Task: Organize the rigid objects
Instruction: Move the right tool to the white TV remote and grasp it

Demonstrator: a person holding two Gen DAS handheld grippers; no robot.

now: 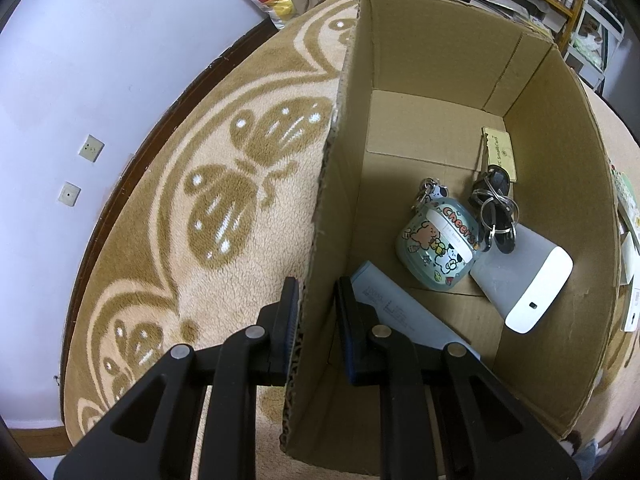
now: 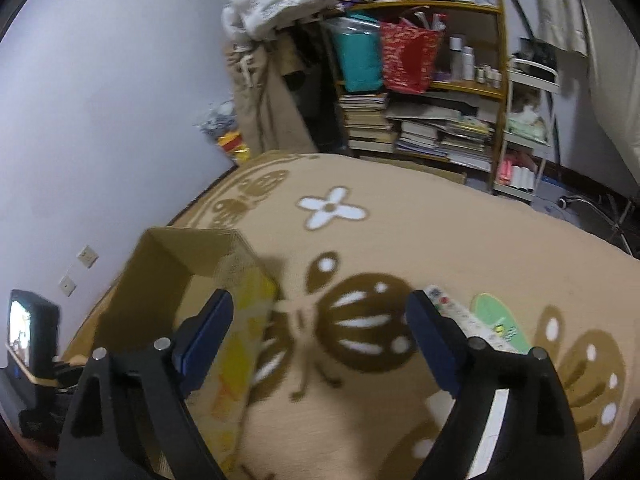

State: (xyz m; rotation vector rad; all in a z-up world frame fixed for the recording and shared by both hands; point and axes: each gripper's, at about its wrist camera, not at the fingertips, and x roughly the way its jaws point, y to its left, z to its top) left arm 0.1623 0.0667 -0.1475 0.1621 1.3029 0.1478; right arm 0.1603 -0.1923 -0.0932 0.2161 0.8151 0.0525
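An open cardboard box stands on a tan butterfly blanket. Inside lie an earbud case with cartoon print, a bunch of keys, a white and grey device, a yellow card and a pale blue paper. My left gripper straddles the box's left wall, one finger outside, one inside, shut on it. My right gripper is open and empty above the blanket, right of the box. A patterned strip and a green card lie by its right finger.
A cluttered shelf with books, bags and bottles stands beyond the blanket. A white trolley is to its right. A lavender wall with two sockets runs along the left. A small screen sits at the far left.
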